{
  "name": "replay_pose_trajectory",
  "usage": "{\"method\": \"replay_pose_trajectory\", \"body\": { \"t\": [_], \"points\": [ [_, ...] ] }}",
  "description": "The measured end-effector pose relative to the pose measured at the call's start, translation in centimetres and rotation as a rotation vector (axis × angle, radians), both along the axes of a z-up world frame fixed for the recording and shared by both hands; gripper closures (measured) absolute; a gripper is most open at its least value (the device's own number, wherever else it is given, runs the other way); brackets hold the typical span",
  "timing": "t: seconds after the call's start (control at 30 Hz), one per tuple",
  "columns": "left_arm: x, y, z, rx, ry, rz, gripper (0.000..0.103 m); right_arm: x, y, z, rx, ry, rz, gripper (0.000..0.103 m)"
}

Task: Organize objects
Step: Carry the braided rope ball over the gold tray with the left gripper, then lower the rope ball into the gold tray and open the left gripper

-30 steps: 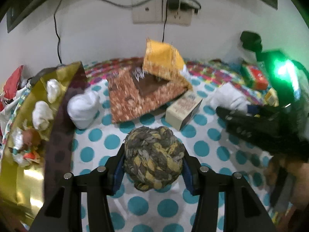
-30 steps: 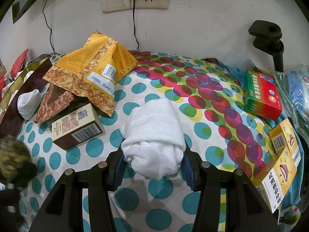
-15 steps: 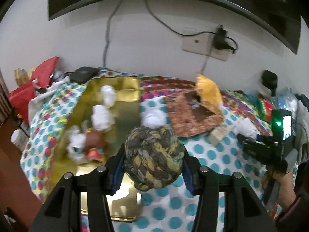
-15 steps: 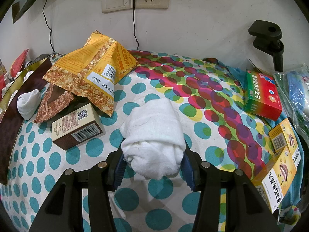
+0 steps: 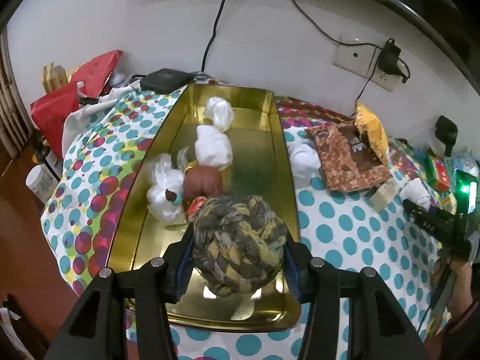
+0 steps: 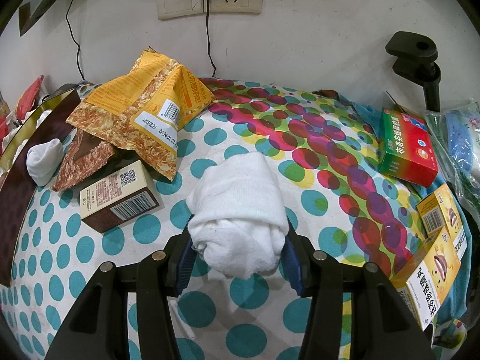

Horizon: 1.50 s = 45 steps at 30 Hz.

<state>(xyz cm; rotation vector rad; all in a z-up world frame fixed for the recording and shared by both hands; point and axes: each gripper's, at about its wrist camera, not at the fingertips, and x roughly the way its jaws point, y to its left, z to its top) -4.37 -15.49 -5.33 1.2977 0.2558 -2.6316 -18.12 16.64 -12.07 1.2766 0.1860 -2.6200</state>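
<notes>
My left gripper (image 5: pixel 238 259) is shut on a camouflage-patterned sock ball (image 5: pixel 238 240) and holds it above the near half of a gold tray (image 5: pixel 273 138). In the tray lie two white sock rolls (image 5: pixel 213 147), a brown ball (image 5: pixel 204 181) and a white bundle (image 5: pixel 164 190). My right gripper (image 6: pixel 237 256) is shut on a white rolled sock (image 6: pixel 237 207) just over the dotted cloth. In the left wrist view that right gripper (image 5: pixel 432 222) shows at the far right. Another white sock roll (image 6: pixel 44 162) lies beside the tray's edge.
An orange snack bag (image 6: pixel 150 111) and a cream-and-brown box (image 6: pixel 118 195) lie left of the white sock. Red-green box (image 6: pixel 408 147) and yellow boxes (image 6: pixel 432 258) sit at the right. A black clamp stand (image 6: pixel 417 60), wall sockets (image 6: pixel 210 0) and cables are behind.
My left gripper has carried the camouflage sock ball leftward and up, from over the dotted cloth to above the gold tray. The right gripper and its white sock have stayed put.
</notes>
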Motion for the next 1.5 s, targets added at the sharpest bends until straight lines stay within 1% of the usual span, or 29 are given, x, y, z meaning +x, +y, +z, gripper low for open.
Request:
{"method": "replay_pose_trajectory", "body": {
  "t": [0.4,0.73,0.8,1.2,1.3,1.43,1.5],
  "points": [
    [-0.6,-1.4,-2.5,0.007,-0.080,0.043,0.052,-0.1,0.0,0.1,0.001,0.000,0.000,0.055],
    [-1.1,-2.1,-3.7,0.004,-0.110,0.062,0.051,0.0,0.1,0.1,0.000,0.000,0.000,0.055],
    [-1.2,-2.3,-3.9,0.013,-0.118,0.069,0.051,0.0,0.1,0.1,0.001,0.000,0.000,0.055],
    [-1.5,-2.9,-4.6,0.015,-0.152,0.089,0.051,-0.1,0.3,0.1,0.007,0.002,0.000,0.053],
    [-1.3,-3.0,-4.5,0.037,-0.146,0.089,0.050,-0.1,0.4,0.1,0.008,0.002,0.000,0.053],
    [-1.1,-2.8,-3.9,0.032,-0.124,0.070,0.040,-0.1,0.4,0.1,0.008,0.002,0.000,0.053],
    [-1.1,-2.7,-3.5,0.034,-0.121,0.067,0.037,-0.1,0.4,0.1,0.008,0.002,0.000,0.053]
  ]
}}
